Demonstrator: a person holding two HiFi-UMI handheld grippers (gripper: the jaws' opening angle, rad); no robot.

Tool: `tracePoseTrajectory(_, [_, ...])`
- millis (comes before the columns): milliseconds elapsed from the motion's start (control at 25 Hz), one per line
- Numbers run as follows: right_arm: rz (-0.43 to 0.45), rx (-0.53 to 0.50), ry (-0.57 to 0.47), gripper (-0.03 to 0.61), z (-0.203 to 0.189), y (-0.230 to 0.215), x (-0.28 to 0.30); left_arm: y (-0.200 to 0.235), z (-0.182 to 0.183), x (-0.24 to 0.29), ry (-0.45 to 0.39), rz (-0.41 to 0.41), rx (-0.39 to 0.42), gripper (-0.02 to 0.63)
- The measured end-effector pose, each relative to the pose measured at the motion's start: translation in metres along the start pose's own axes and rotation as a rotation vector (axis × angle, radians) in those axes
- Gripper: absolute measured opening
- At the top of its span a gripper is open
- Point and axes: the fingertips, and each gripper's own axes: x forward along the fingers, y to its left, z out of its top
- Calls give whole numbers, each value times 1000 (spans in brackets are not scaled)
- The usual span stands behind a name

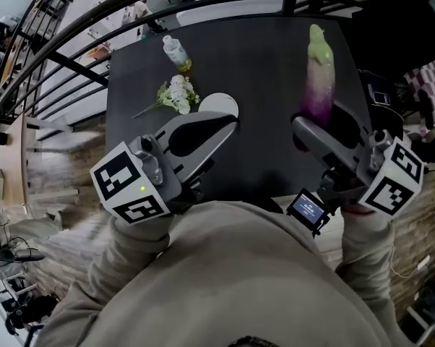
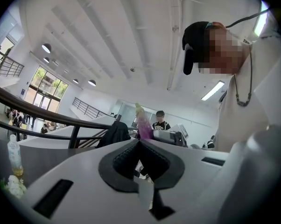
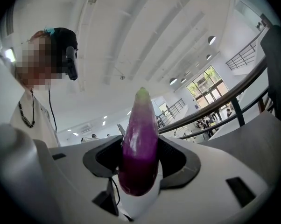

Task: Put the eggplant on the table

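Plainly, the long glossy eggplant (image 3: 140, 143) sits between the dark pads of the right gripper (image 3: 139, 157), which press on its thick lower end from both sides; the jaws stand fairly wide around it. Its skin is deep purple at the gripped end, pales to a whitish lilac further along, and ends in a light green cap.

From the head view the eggplant (image 1: 320, 78) points away from the person over the dark rectangular table (image 1: 261, 56), its green tip toward the far edge. Whether it touches the tabletop or hangs just above it I cannot tell from this angle.

The left gripper (image 1: 228, 121) is over the table's near left part, its jaws closed tip to tip with nothing between them; beside it lie a white round disc (image 1: 219, 105), a small bunch of white flowers (image 1: 175, 94) and, further off, a small clear bottle (image 1: 176, 53), all well apart from the eggplant.
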Motion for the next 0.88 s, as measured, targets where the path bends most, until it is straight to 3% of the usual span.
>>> tracePoseTrajectory(320, [-39,-59,-20,241,9,22,8,2,25,-12,-29,-69,58,6])
tracePoseTrajectory(880, [-49,-87,1,241,11,30,47,29,30,-39,-45,-62,40,6])
